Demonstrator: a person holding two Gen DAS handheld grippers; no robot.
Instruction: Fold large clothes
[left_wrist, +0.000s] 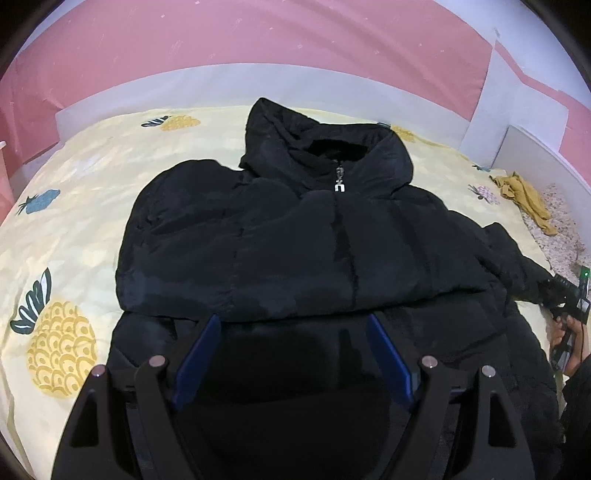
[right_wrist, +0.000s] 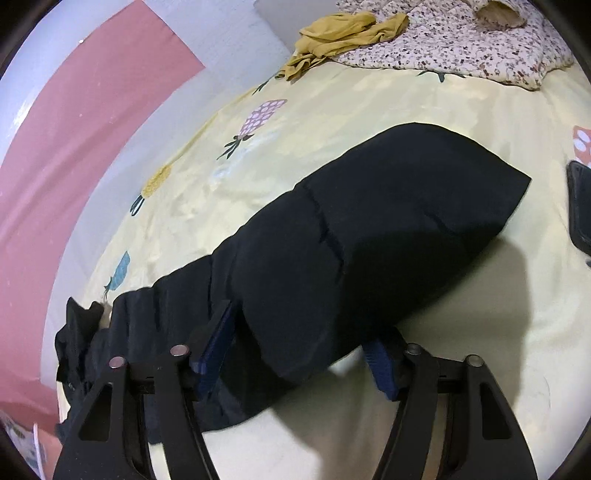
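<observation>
A large black puffer jacket (left_wrist: 295, 236) with a hood and a silver zipper pull (left_wrist: 338, 181) lies front-up on the bed. Its left sleeve is folded across the chest. My left gripper (left_wrist: 293, 325) is open and hovers over the jacket's lower front, holding nothing. In the right wrist view the jacket's right sleeve (right_wrist: 369, 229) stretches out across the sheet. My right gripper (right_wrist: 303, 325) is open, its blue fingers on either side of that sleeve near the shoulder. The right gripper also shows at the far right of the left wrist view (left_wrist: 565, 310).
The bed has a yellow pineapple-print sheet (left_wrist: 74, 229). A mustard garment (right_wrist: 340, 37) and a floral quilt (right_wrist: 461, 40) lie at the bed's far corner. A dark flat object (right_wrist: 581, 206) lies at the right edge. Pink and white walls (left_wrist: 258, 44) stand behind the bed.
</observation>
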